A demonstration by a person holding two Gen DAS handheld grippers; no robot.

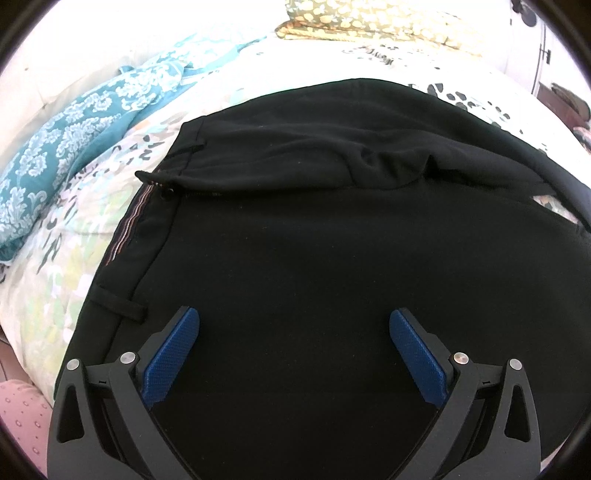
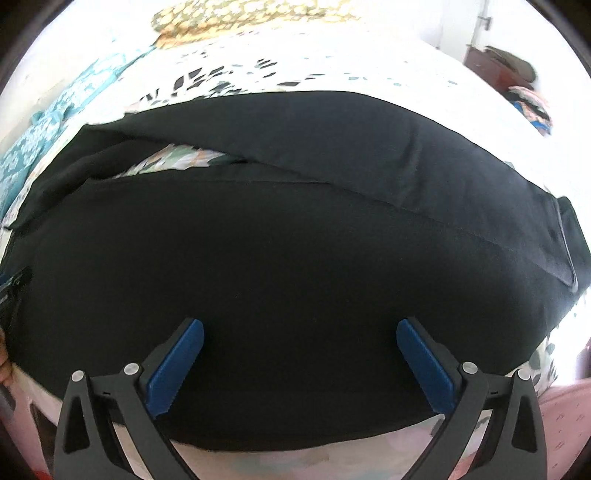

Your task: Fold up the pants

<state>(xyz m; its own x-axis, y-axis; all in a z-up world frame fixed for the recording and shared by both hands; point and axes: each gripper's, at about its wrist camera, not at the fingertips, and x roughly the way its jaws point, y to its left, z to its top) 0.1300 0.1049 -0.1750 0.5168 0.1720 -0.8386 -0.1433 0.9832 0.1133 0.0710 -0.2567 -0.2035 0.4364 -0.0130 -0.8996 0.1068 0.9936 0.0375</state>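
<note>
Pants (image 1: 314,258) lie on floral bedspread (image 1: 74,229) beside teal pillow (image 1: 66,147).

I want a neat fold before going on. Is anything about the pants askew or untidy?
Yes. On the pants, the fly flap lies bunched and wrinkled below the waistband. In the right wrist view the two legs do not line up: bedspread shows through a gap between them.

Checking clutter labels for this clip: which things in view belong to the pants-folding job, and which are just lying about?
Belongs to the job:
black pants, spread on the bed
left gripper, open
right gripper, open

Just lying about:
floral bedspread
teal patterned cloth
yellow patterned pillow
</note>
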